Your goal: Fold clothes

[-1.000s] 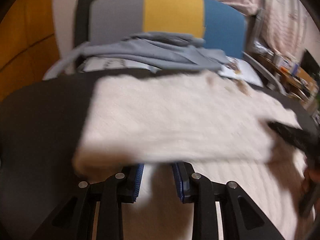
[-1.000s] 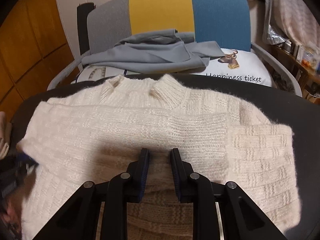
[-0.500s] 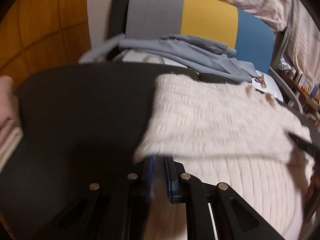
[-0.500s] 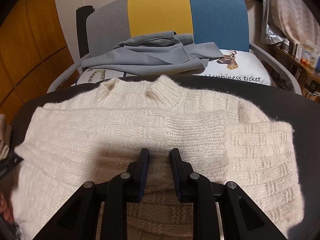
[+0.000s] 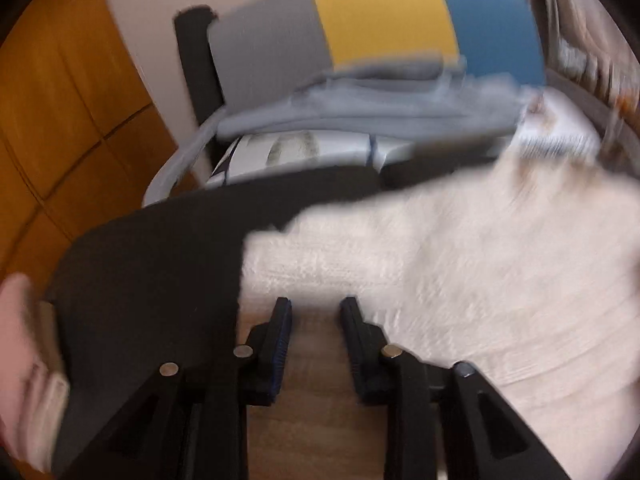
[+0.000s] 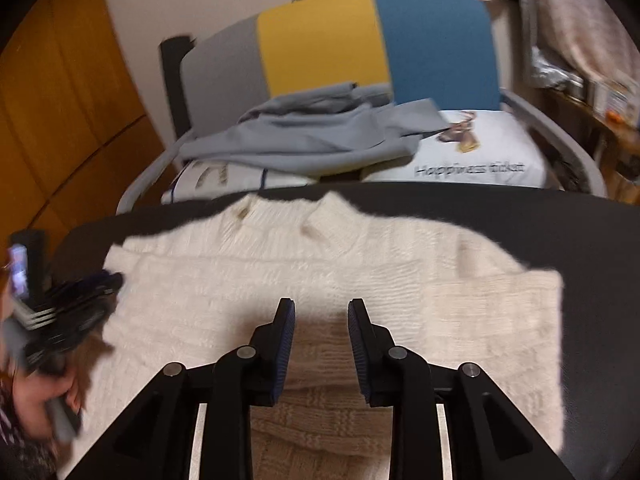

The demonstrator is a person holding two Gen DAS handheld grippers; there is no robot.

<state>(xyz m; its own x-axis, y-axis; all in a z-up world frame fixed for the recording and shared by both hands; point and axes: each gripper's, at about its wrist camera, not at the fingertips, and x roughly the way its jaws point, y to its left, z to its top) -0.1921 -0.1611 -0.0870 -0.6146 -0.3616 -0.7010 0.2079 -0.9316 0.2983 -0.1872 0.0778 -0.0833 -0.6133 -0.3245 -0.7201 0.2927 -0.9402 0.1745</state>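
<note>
Cream knit sweater point(image 6: 320, 288) lying flat on the black table point(image 6: 580, 240), collar toward the striped chair point(image 6: 360, 40), both sleeves now laid across the chest. Compared with a second ago, left sleeve no longer carried in the air: dropped onto the body of the sweater, its edge lined up near the sweater's left side. Read as the sleeve fold finished on both sides; lengthwise fold of the body judged still to do. Left gripper point(image 5: 316, 312) just beside the sweater's left edge, jaws opening, nothing between them but bare wooden floor seen past the table edge; view heavily blurred, so contact with the knit cannot be told. Right gripper point(image 6: 322, 312) over the lower middle of the sweater, jaws opening, spread slightly, pinching nothing; knit visible beneath the gap. Beyond the sweater: grey garment point(image 6: 320, 136) and a printed white one point(image 6: 480, 160) heaped on the chair seat.
</note>
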